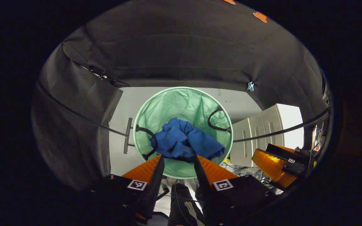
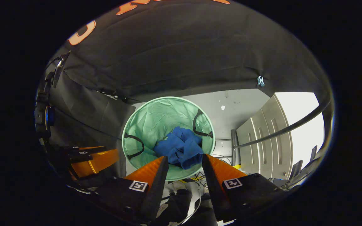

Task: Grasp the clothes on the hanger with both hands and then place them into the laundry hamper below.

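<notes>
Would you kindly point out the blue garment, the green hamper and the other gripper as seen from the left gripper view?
blue garment (image 1: pixel 185 141): left gripper view, middle of the crumpled cloth.
green hamper (image 1: pixel 181 100): left gripper view, bare inner wall at the far side.
right gripper (image 1: pixel 270 163): left gripper view, its orange finger.

Clothes (image 1: pixel 185 138) inside hamper (image 1: pixel 181 100)

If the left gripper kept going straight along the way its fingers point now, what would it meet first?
Most likely the blue clothes lying in the green hamper: they sit right ahead between the open left gripper fingers, with nothing visible in between, though depth is hard to judge.
</notes>
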Available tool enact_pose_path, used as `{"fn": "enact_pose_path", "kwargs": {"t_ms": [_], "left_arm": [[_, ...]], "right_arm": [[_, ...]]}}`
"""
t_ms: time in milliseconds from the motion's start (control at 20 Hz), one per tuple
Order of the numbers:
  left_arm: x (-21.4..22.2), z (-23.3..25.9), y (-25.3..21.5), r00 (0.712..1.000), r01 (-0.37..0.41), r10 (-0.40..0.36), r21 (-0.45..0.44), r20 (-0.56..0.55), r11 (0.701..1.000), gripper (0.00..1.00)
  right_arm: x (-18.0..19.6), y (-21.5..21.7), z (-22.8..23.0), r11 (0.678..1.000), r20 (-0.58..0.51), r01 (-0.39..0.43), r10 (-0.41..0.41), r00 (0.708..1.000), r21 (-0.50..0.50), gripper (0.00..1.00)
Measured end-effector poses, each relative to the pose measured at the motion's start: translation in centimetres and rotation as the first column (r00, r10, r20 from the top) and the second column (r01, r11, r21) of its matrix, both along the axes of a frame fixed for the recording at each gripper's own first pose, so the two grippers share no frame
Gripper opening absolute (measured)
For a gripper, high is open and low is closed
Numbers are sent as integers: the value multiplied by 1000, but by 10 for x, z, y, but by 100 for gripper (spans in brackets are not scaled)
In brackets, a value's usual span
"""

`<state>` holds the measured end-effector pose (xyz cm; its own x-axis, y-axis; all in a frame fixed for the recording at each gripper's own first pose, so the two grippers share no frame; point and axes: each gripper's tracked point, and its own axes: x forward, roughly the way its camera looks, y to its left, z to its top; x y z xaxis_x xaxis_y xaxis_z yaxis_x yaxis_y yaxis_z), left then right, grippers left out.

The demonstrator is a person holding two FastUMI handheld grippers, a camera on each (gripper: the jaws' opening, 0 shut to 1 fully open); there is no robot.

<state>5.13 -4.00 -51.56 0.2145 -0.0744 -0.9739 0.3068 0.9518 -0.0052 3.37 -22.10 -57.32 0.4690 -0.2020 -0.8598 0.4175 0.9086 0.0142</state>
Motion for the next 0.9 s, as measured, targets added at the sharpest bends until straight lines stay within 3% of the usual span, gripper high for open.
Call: {"fn": "enact_pose_path", "kwargs": {"t_ms": [100,150,200,250,300,350,650,900], "left_arm": [[-5,10,1,1000,-10,10,-4,21,1000,83],[-8,20,0,999,-14,14,-2,36,1000,84],[-6,28,-1,998,-14,14,-2,57,1000,84],[-5,36,-4,997,-12,13,-11,79,1000,90],[-5,44,-7,995,-9,10,-11,101,1000,90],[-7,56,-9,993,-6,7,-13,121,1000,99],[-18,117,-30,969,-13,26,-53,247,999,97],[-19,178,-44,926,-2,32,-79,377,997,97]], "right_arm": [[-6,0,13,1000,24,-6,6,1000,-12,75],[-10,0,21,1000,36,-7,8,999,-21,77],[-13,-1,26,999,48,-13,15,999,-30,89],[-16,-1,35,999,60,-24,26,998,-42,99],[-19,-1,44,998,72,-36,40,997,-55,99],[-22,0,53,996,86,-49,55,995,-68,99],[-42,9,125,978,186,-127,157,970,-164,99],[-51,15,193,969,292,-143,198,936,-201,99]]}}
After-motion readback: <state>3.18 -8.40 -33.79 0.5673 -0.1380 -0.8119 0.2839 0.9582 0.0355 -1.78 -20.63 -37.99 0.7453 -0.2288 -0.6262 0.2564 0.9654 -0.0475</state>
